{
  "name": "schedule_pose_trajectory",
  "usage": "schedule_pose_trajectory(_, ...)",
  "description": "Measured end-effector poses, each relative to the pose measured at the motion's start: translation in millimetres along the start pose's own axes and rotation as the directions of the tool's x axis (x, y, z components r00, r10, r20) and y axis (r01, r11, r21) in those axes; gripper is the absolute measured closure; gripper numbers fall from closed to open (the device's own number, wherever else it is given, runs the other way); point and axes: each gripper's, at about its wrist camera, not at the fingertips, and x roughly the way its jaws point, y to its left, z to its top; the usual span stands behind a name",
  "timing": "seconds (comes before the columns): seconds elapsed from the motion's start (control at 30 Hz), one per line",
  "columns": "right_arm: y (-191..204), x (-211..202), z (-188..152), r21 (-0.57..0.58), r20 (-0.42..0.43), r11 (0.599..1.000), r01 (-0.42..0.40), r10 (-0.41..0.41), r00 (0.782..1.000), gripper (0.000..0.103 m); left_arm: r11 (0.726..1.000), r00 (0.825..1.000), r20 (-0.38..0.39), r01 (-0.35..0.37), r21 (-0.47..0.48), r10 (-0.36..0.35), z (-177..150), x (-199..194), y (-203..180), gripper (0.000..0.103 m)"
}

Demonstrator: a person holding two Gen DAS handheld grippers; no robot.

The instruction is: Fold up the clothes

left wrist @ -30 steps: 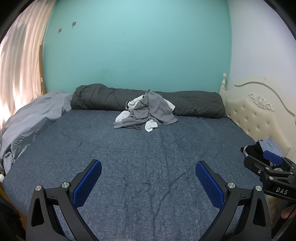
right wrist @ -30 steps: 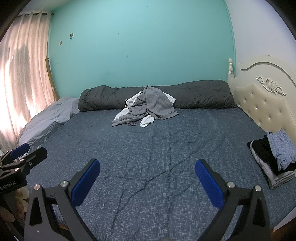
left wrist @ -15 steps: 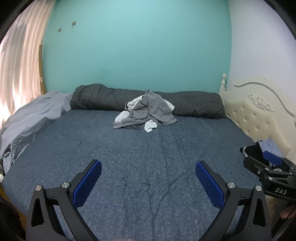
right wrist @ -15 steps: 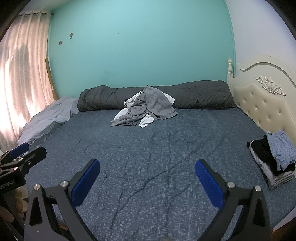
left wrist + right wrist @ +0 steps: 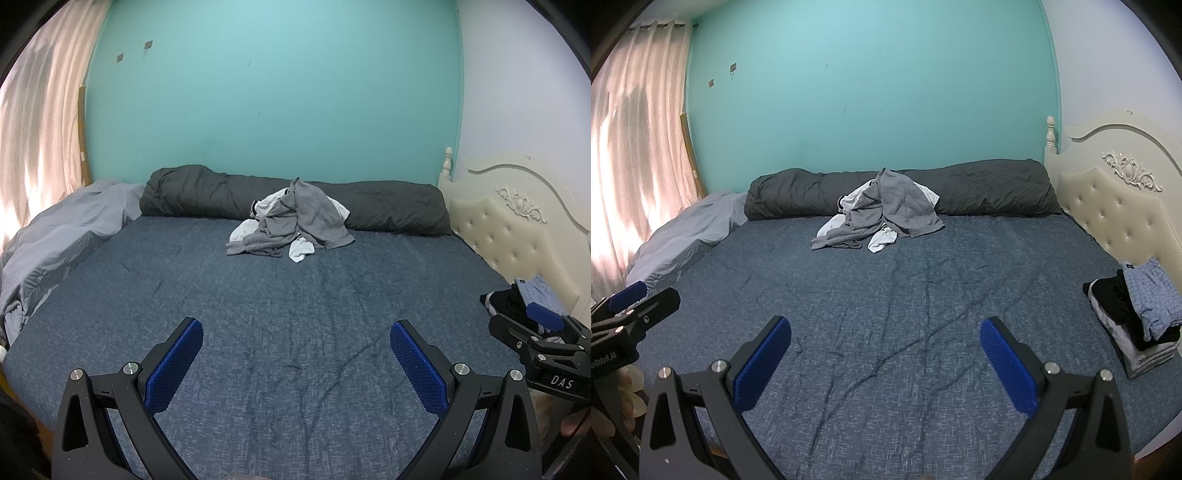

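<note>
A loose heap of grey and white clothes (image 5: 291,225) (image 5: 882,218) lies at the far side of the bed, against a dark grey rolled duvet (image 5: 388,208) (image 5: 990,188). A stack of folded clothes (image 5: 1137,317) (image 5: 524,299), topped by a blue checked piece, sits at the right edge by the headboard. My left gripper (image 5: 295,350) hangs open over the near part of the blue sheet (image 5: 277,295), nothing between its blue pads. My right gripper (image 5: 884,349) is open too, empty, over the sheet (image 5: 905,295). Each gripper shows at the edge of the other's view.
A cream tufted headboard (image 5: 1115,206) (image 5: 517,229) runs along the right side. A light grey blanket (image 5: 62,236) (image 5: 687,236) is bunched at the left by the pink curtain (image 5: 635,147). A teal wall stands behind the bed.
Both views have shifted only slightly; the grippers stay open and the clothes have not moved.
</note>
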Motion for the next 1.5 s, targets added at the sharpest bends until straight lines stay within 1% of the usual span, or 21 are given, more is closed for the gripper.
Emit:
schedule_pose_trajectory(0.27,-4.1,16.0,1.2,-0.002,-0.021,1.000,0.008,-0.008,1.000,0.000,1.000,1.000,-0.003,0.002,-0.008,-0.002,4.4,14.0,5.3,0.000)
schedule_pose_trajectory(0.4,-5.8,31.8,6.7,-0.015,-0.030,1.000,0.009,-0.010,0.999,0.000,1.000,1.000,-0.002,-0.005,-0.008,0.005,13.3,29.5,9.6,0.000)
schedule_pose_trajectory(0.6,-9.6,77.2,20.3,-0.035,-0.064,0.999,0.008,-0.010,0.998,0.000,1.000,1.000,-0.015,-0.009,-0.020,0.008,28.2,68.8,18.0,0.000)
schedule_pose_trajectory(0.7,-12.2,104.4,29.5,-0.050,-0.056,0.999,0.014,-0.016,0.998,0.000,1.000,1.000,-0.015,-0.019,-0.019,0.019,36.2,94.0,21.9,0.000)
schedule_pose_trajectory(0.83,-19.4,146.9,45.1,-0.059,-0.037,0.998,0.012,-0.014,0.999,0.000,0.999,0.999,-0.024,-0.024,-0.021,0.023,48.8,141.7,27.7,0.000)
schedule_pose_trajectory(1.03,-32.9,236.1,70.0,-0.064,-0.034,0.998,-0.019,0.017,0.999,0.000,1.000,0.999,-0.039,-0.012,-0.012,0.012,70.0,242.2,33.8,0.000)
schedule_pose_trajectory(1.13,-33.1,293.2,80.3,-0.109,-0.072,0.994,-0.025,0.018,0.997,0.000,1.000,0.998,-0.057,-0.014,-0.006,0.013,78.1,292.2,38.2,0.000)
schedule_pose_trajectory(1.2,-35.7,331.6,85.6,-0.102,-0.122,0.994,-0.033,0.020,0.992,0.000,1.000,0.997,-0.071,-0.023,-0.007,0.022,83.0,325.0,42.6,0.000)
schedule_pose_trajectory(1.33,-41.2,375.3,98.7,-0.087,-0.154,0.996,-0.021,0.007,0.988,0.000,0.999,0.993,-0.110,-0.047,-0.015,0.045,90.3,369.9,50.5,0.000)
schedule_pose_trajectory(1.5,-48.1,427.2,115.2,-0.070,-0.187,0.998,-0.004,-0.009,0.982,0.000,0.998,0.988,-0.143,-0.063,-0.016,0.061,107.5,408.6,57.7,0.000)
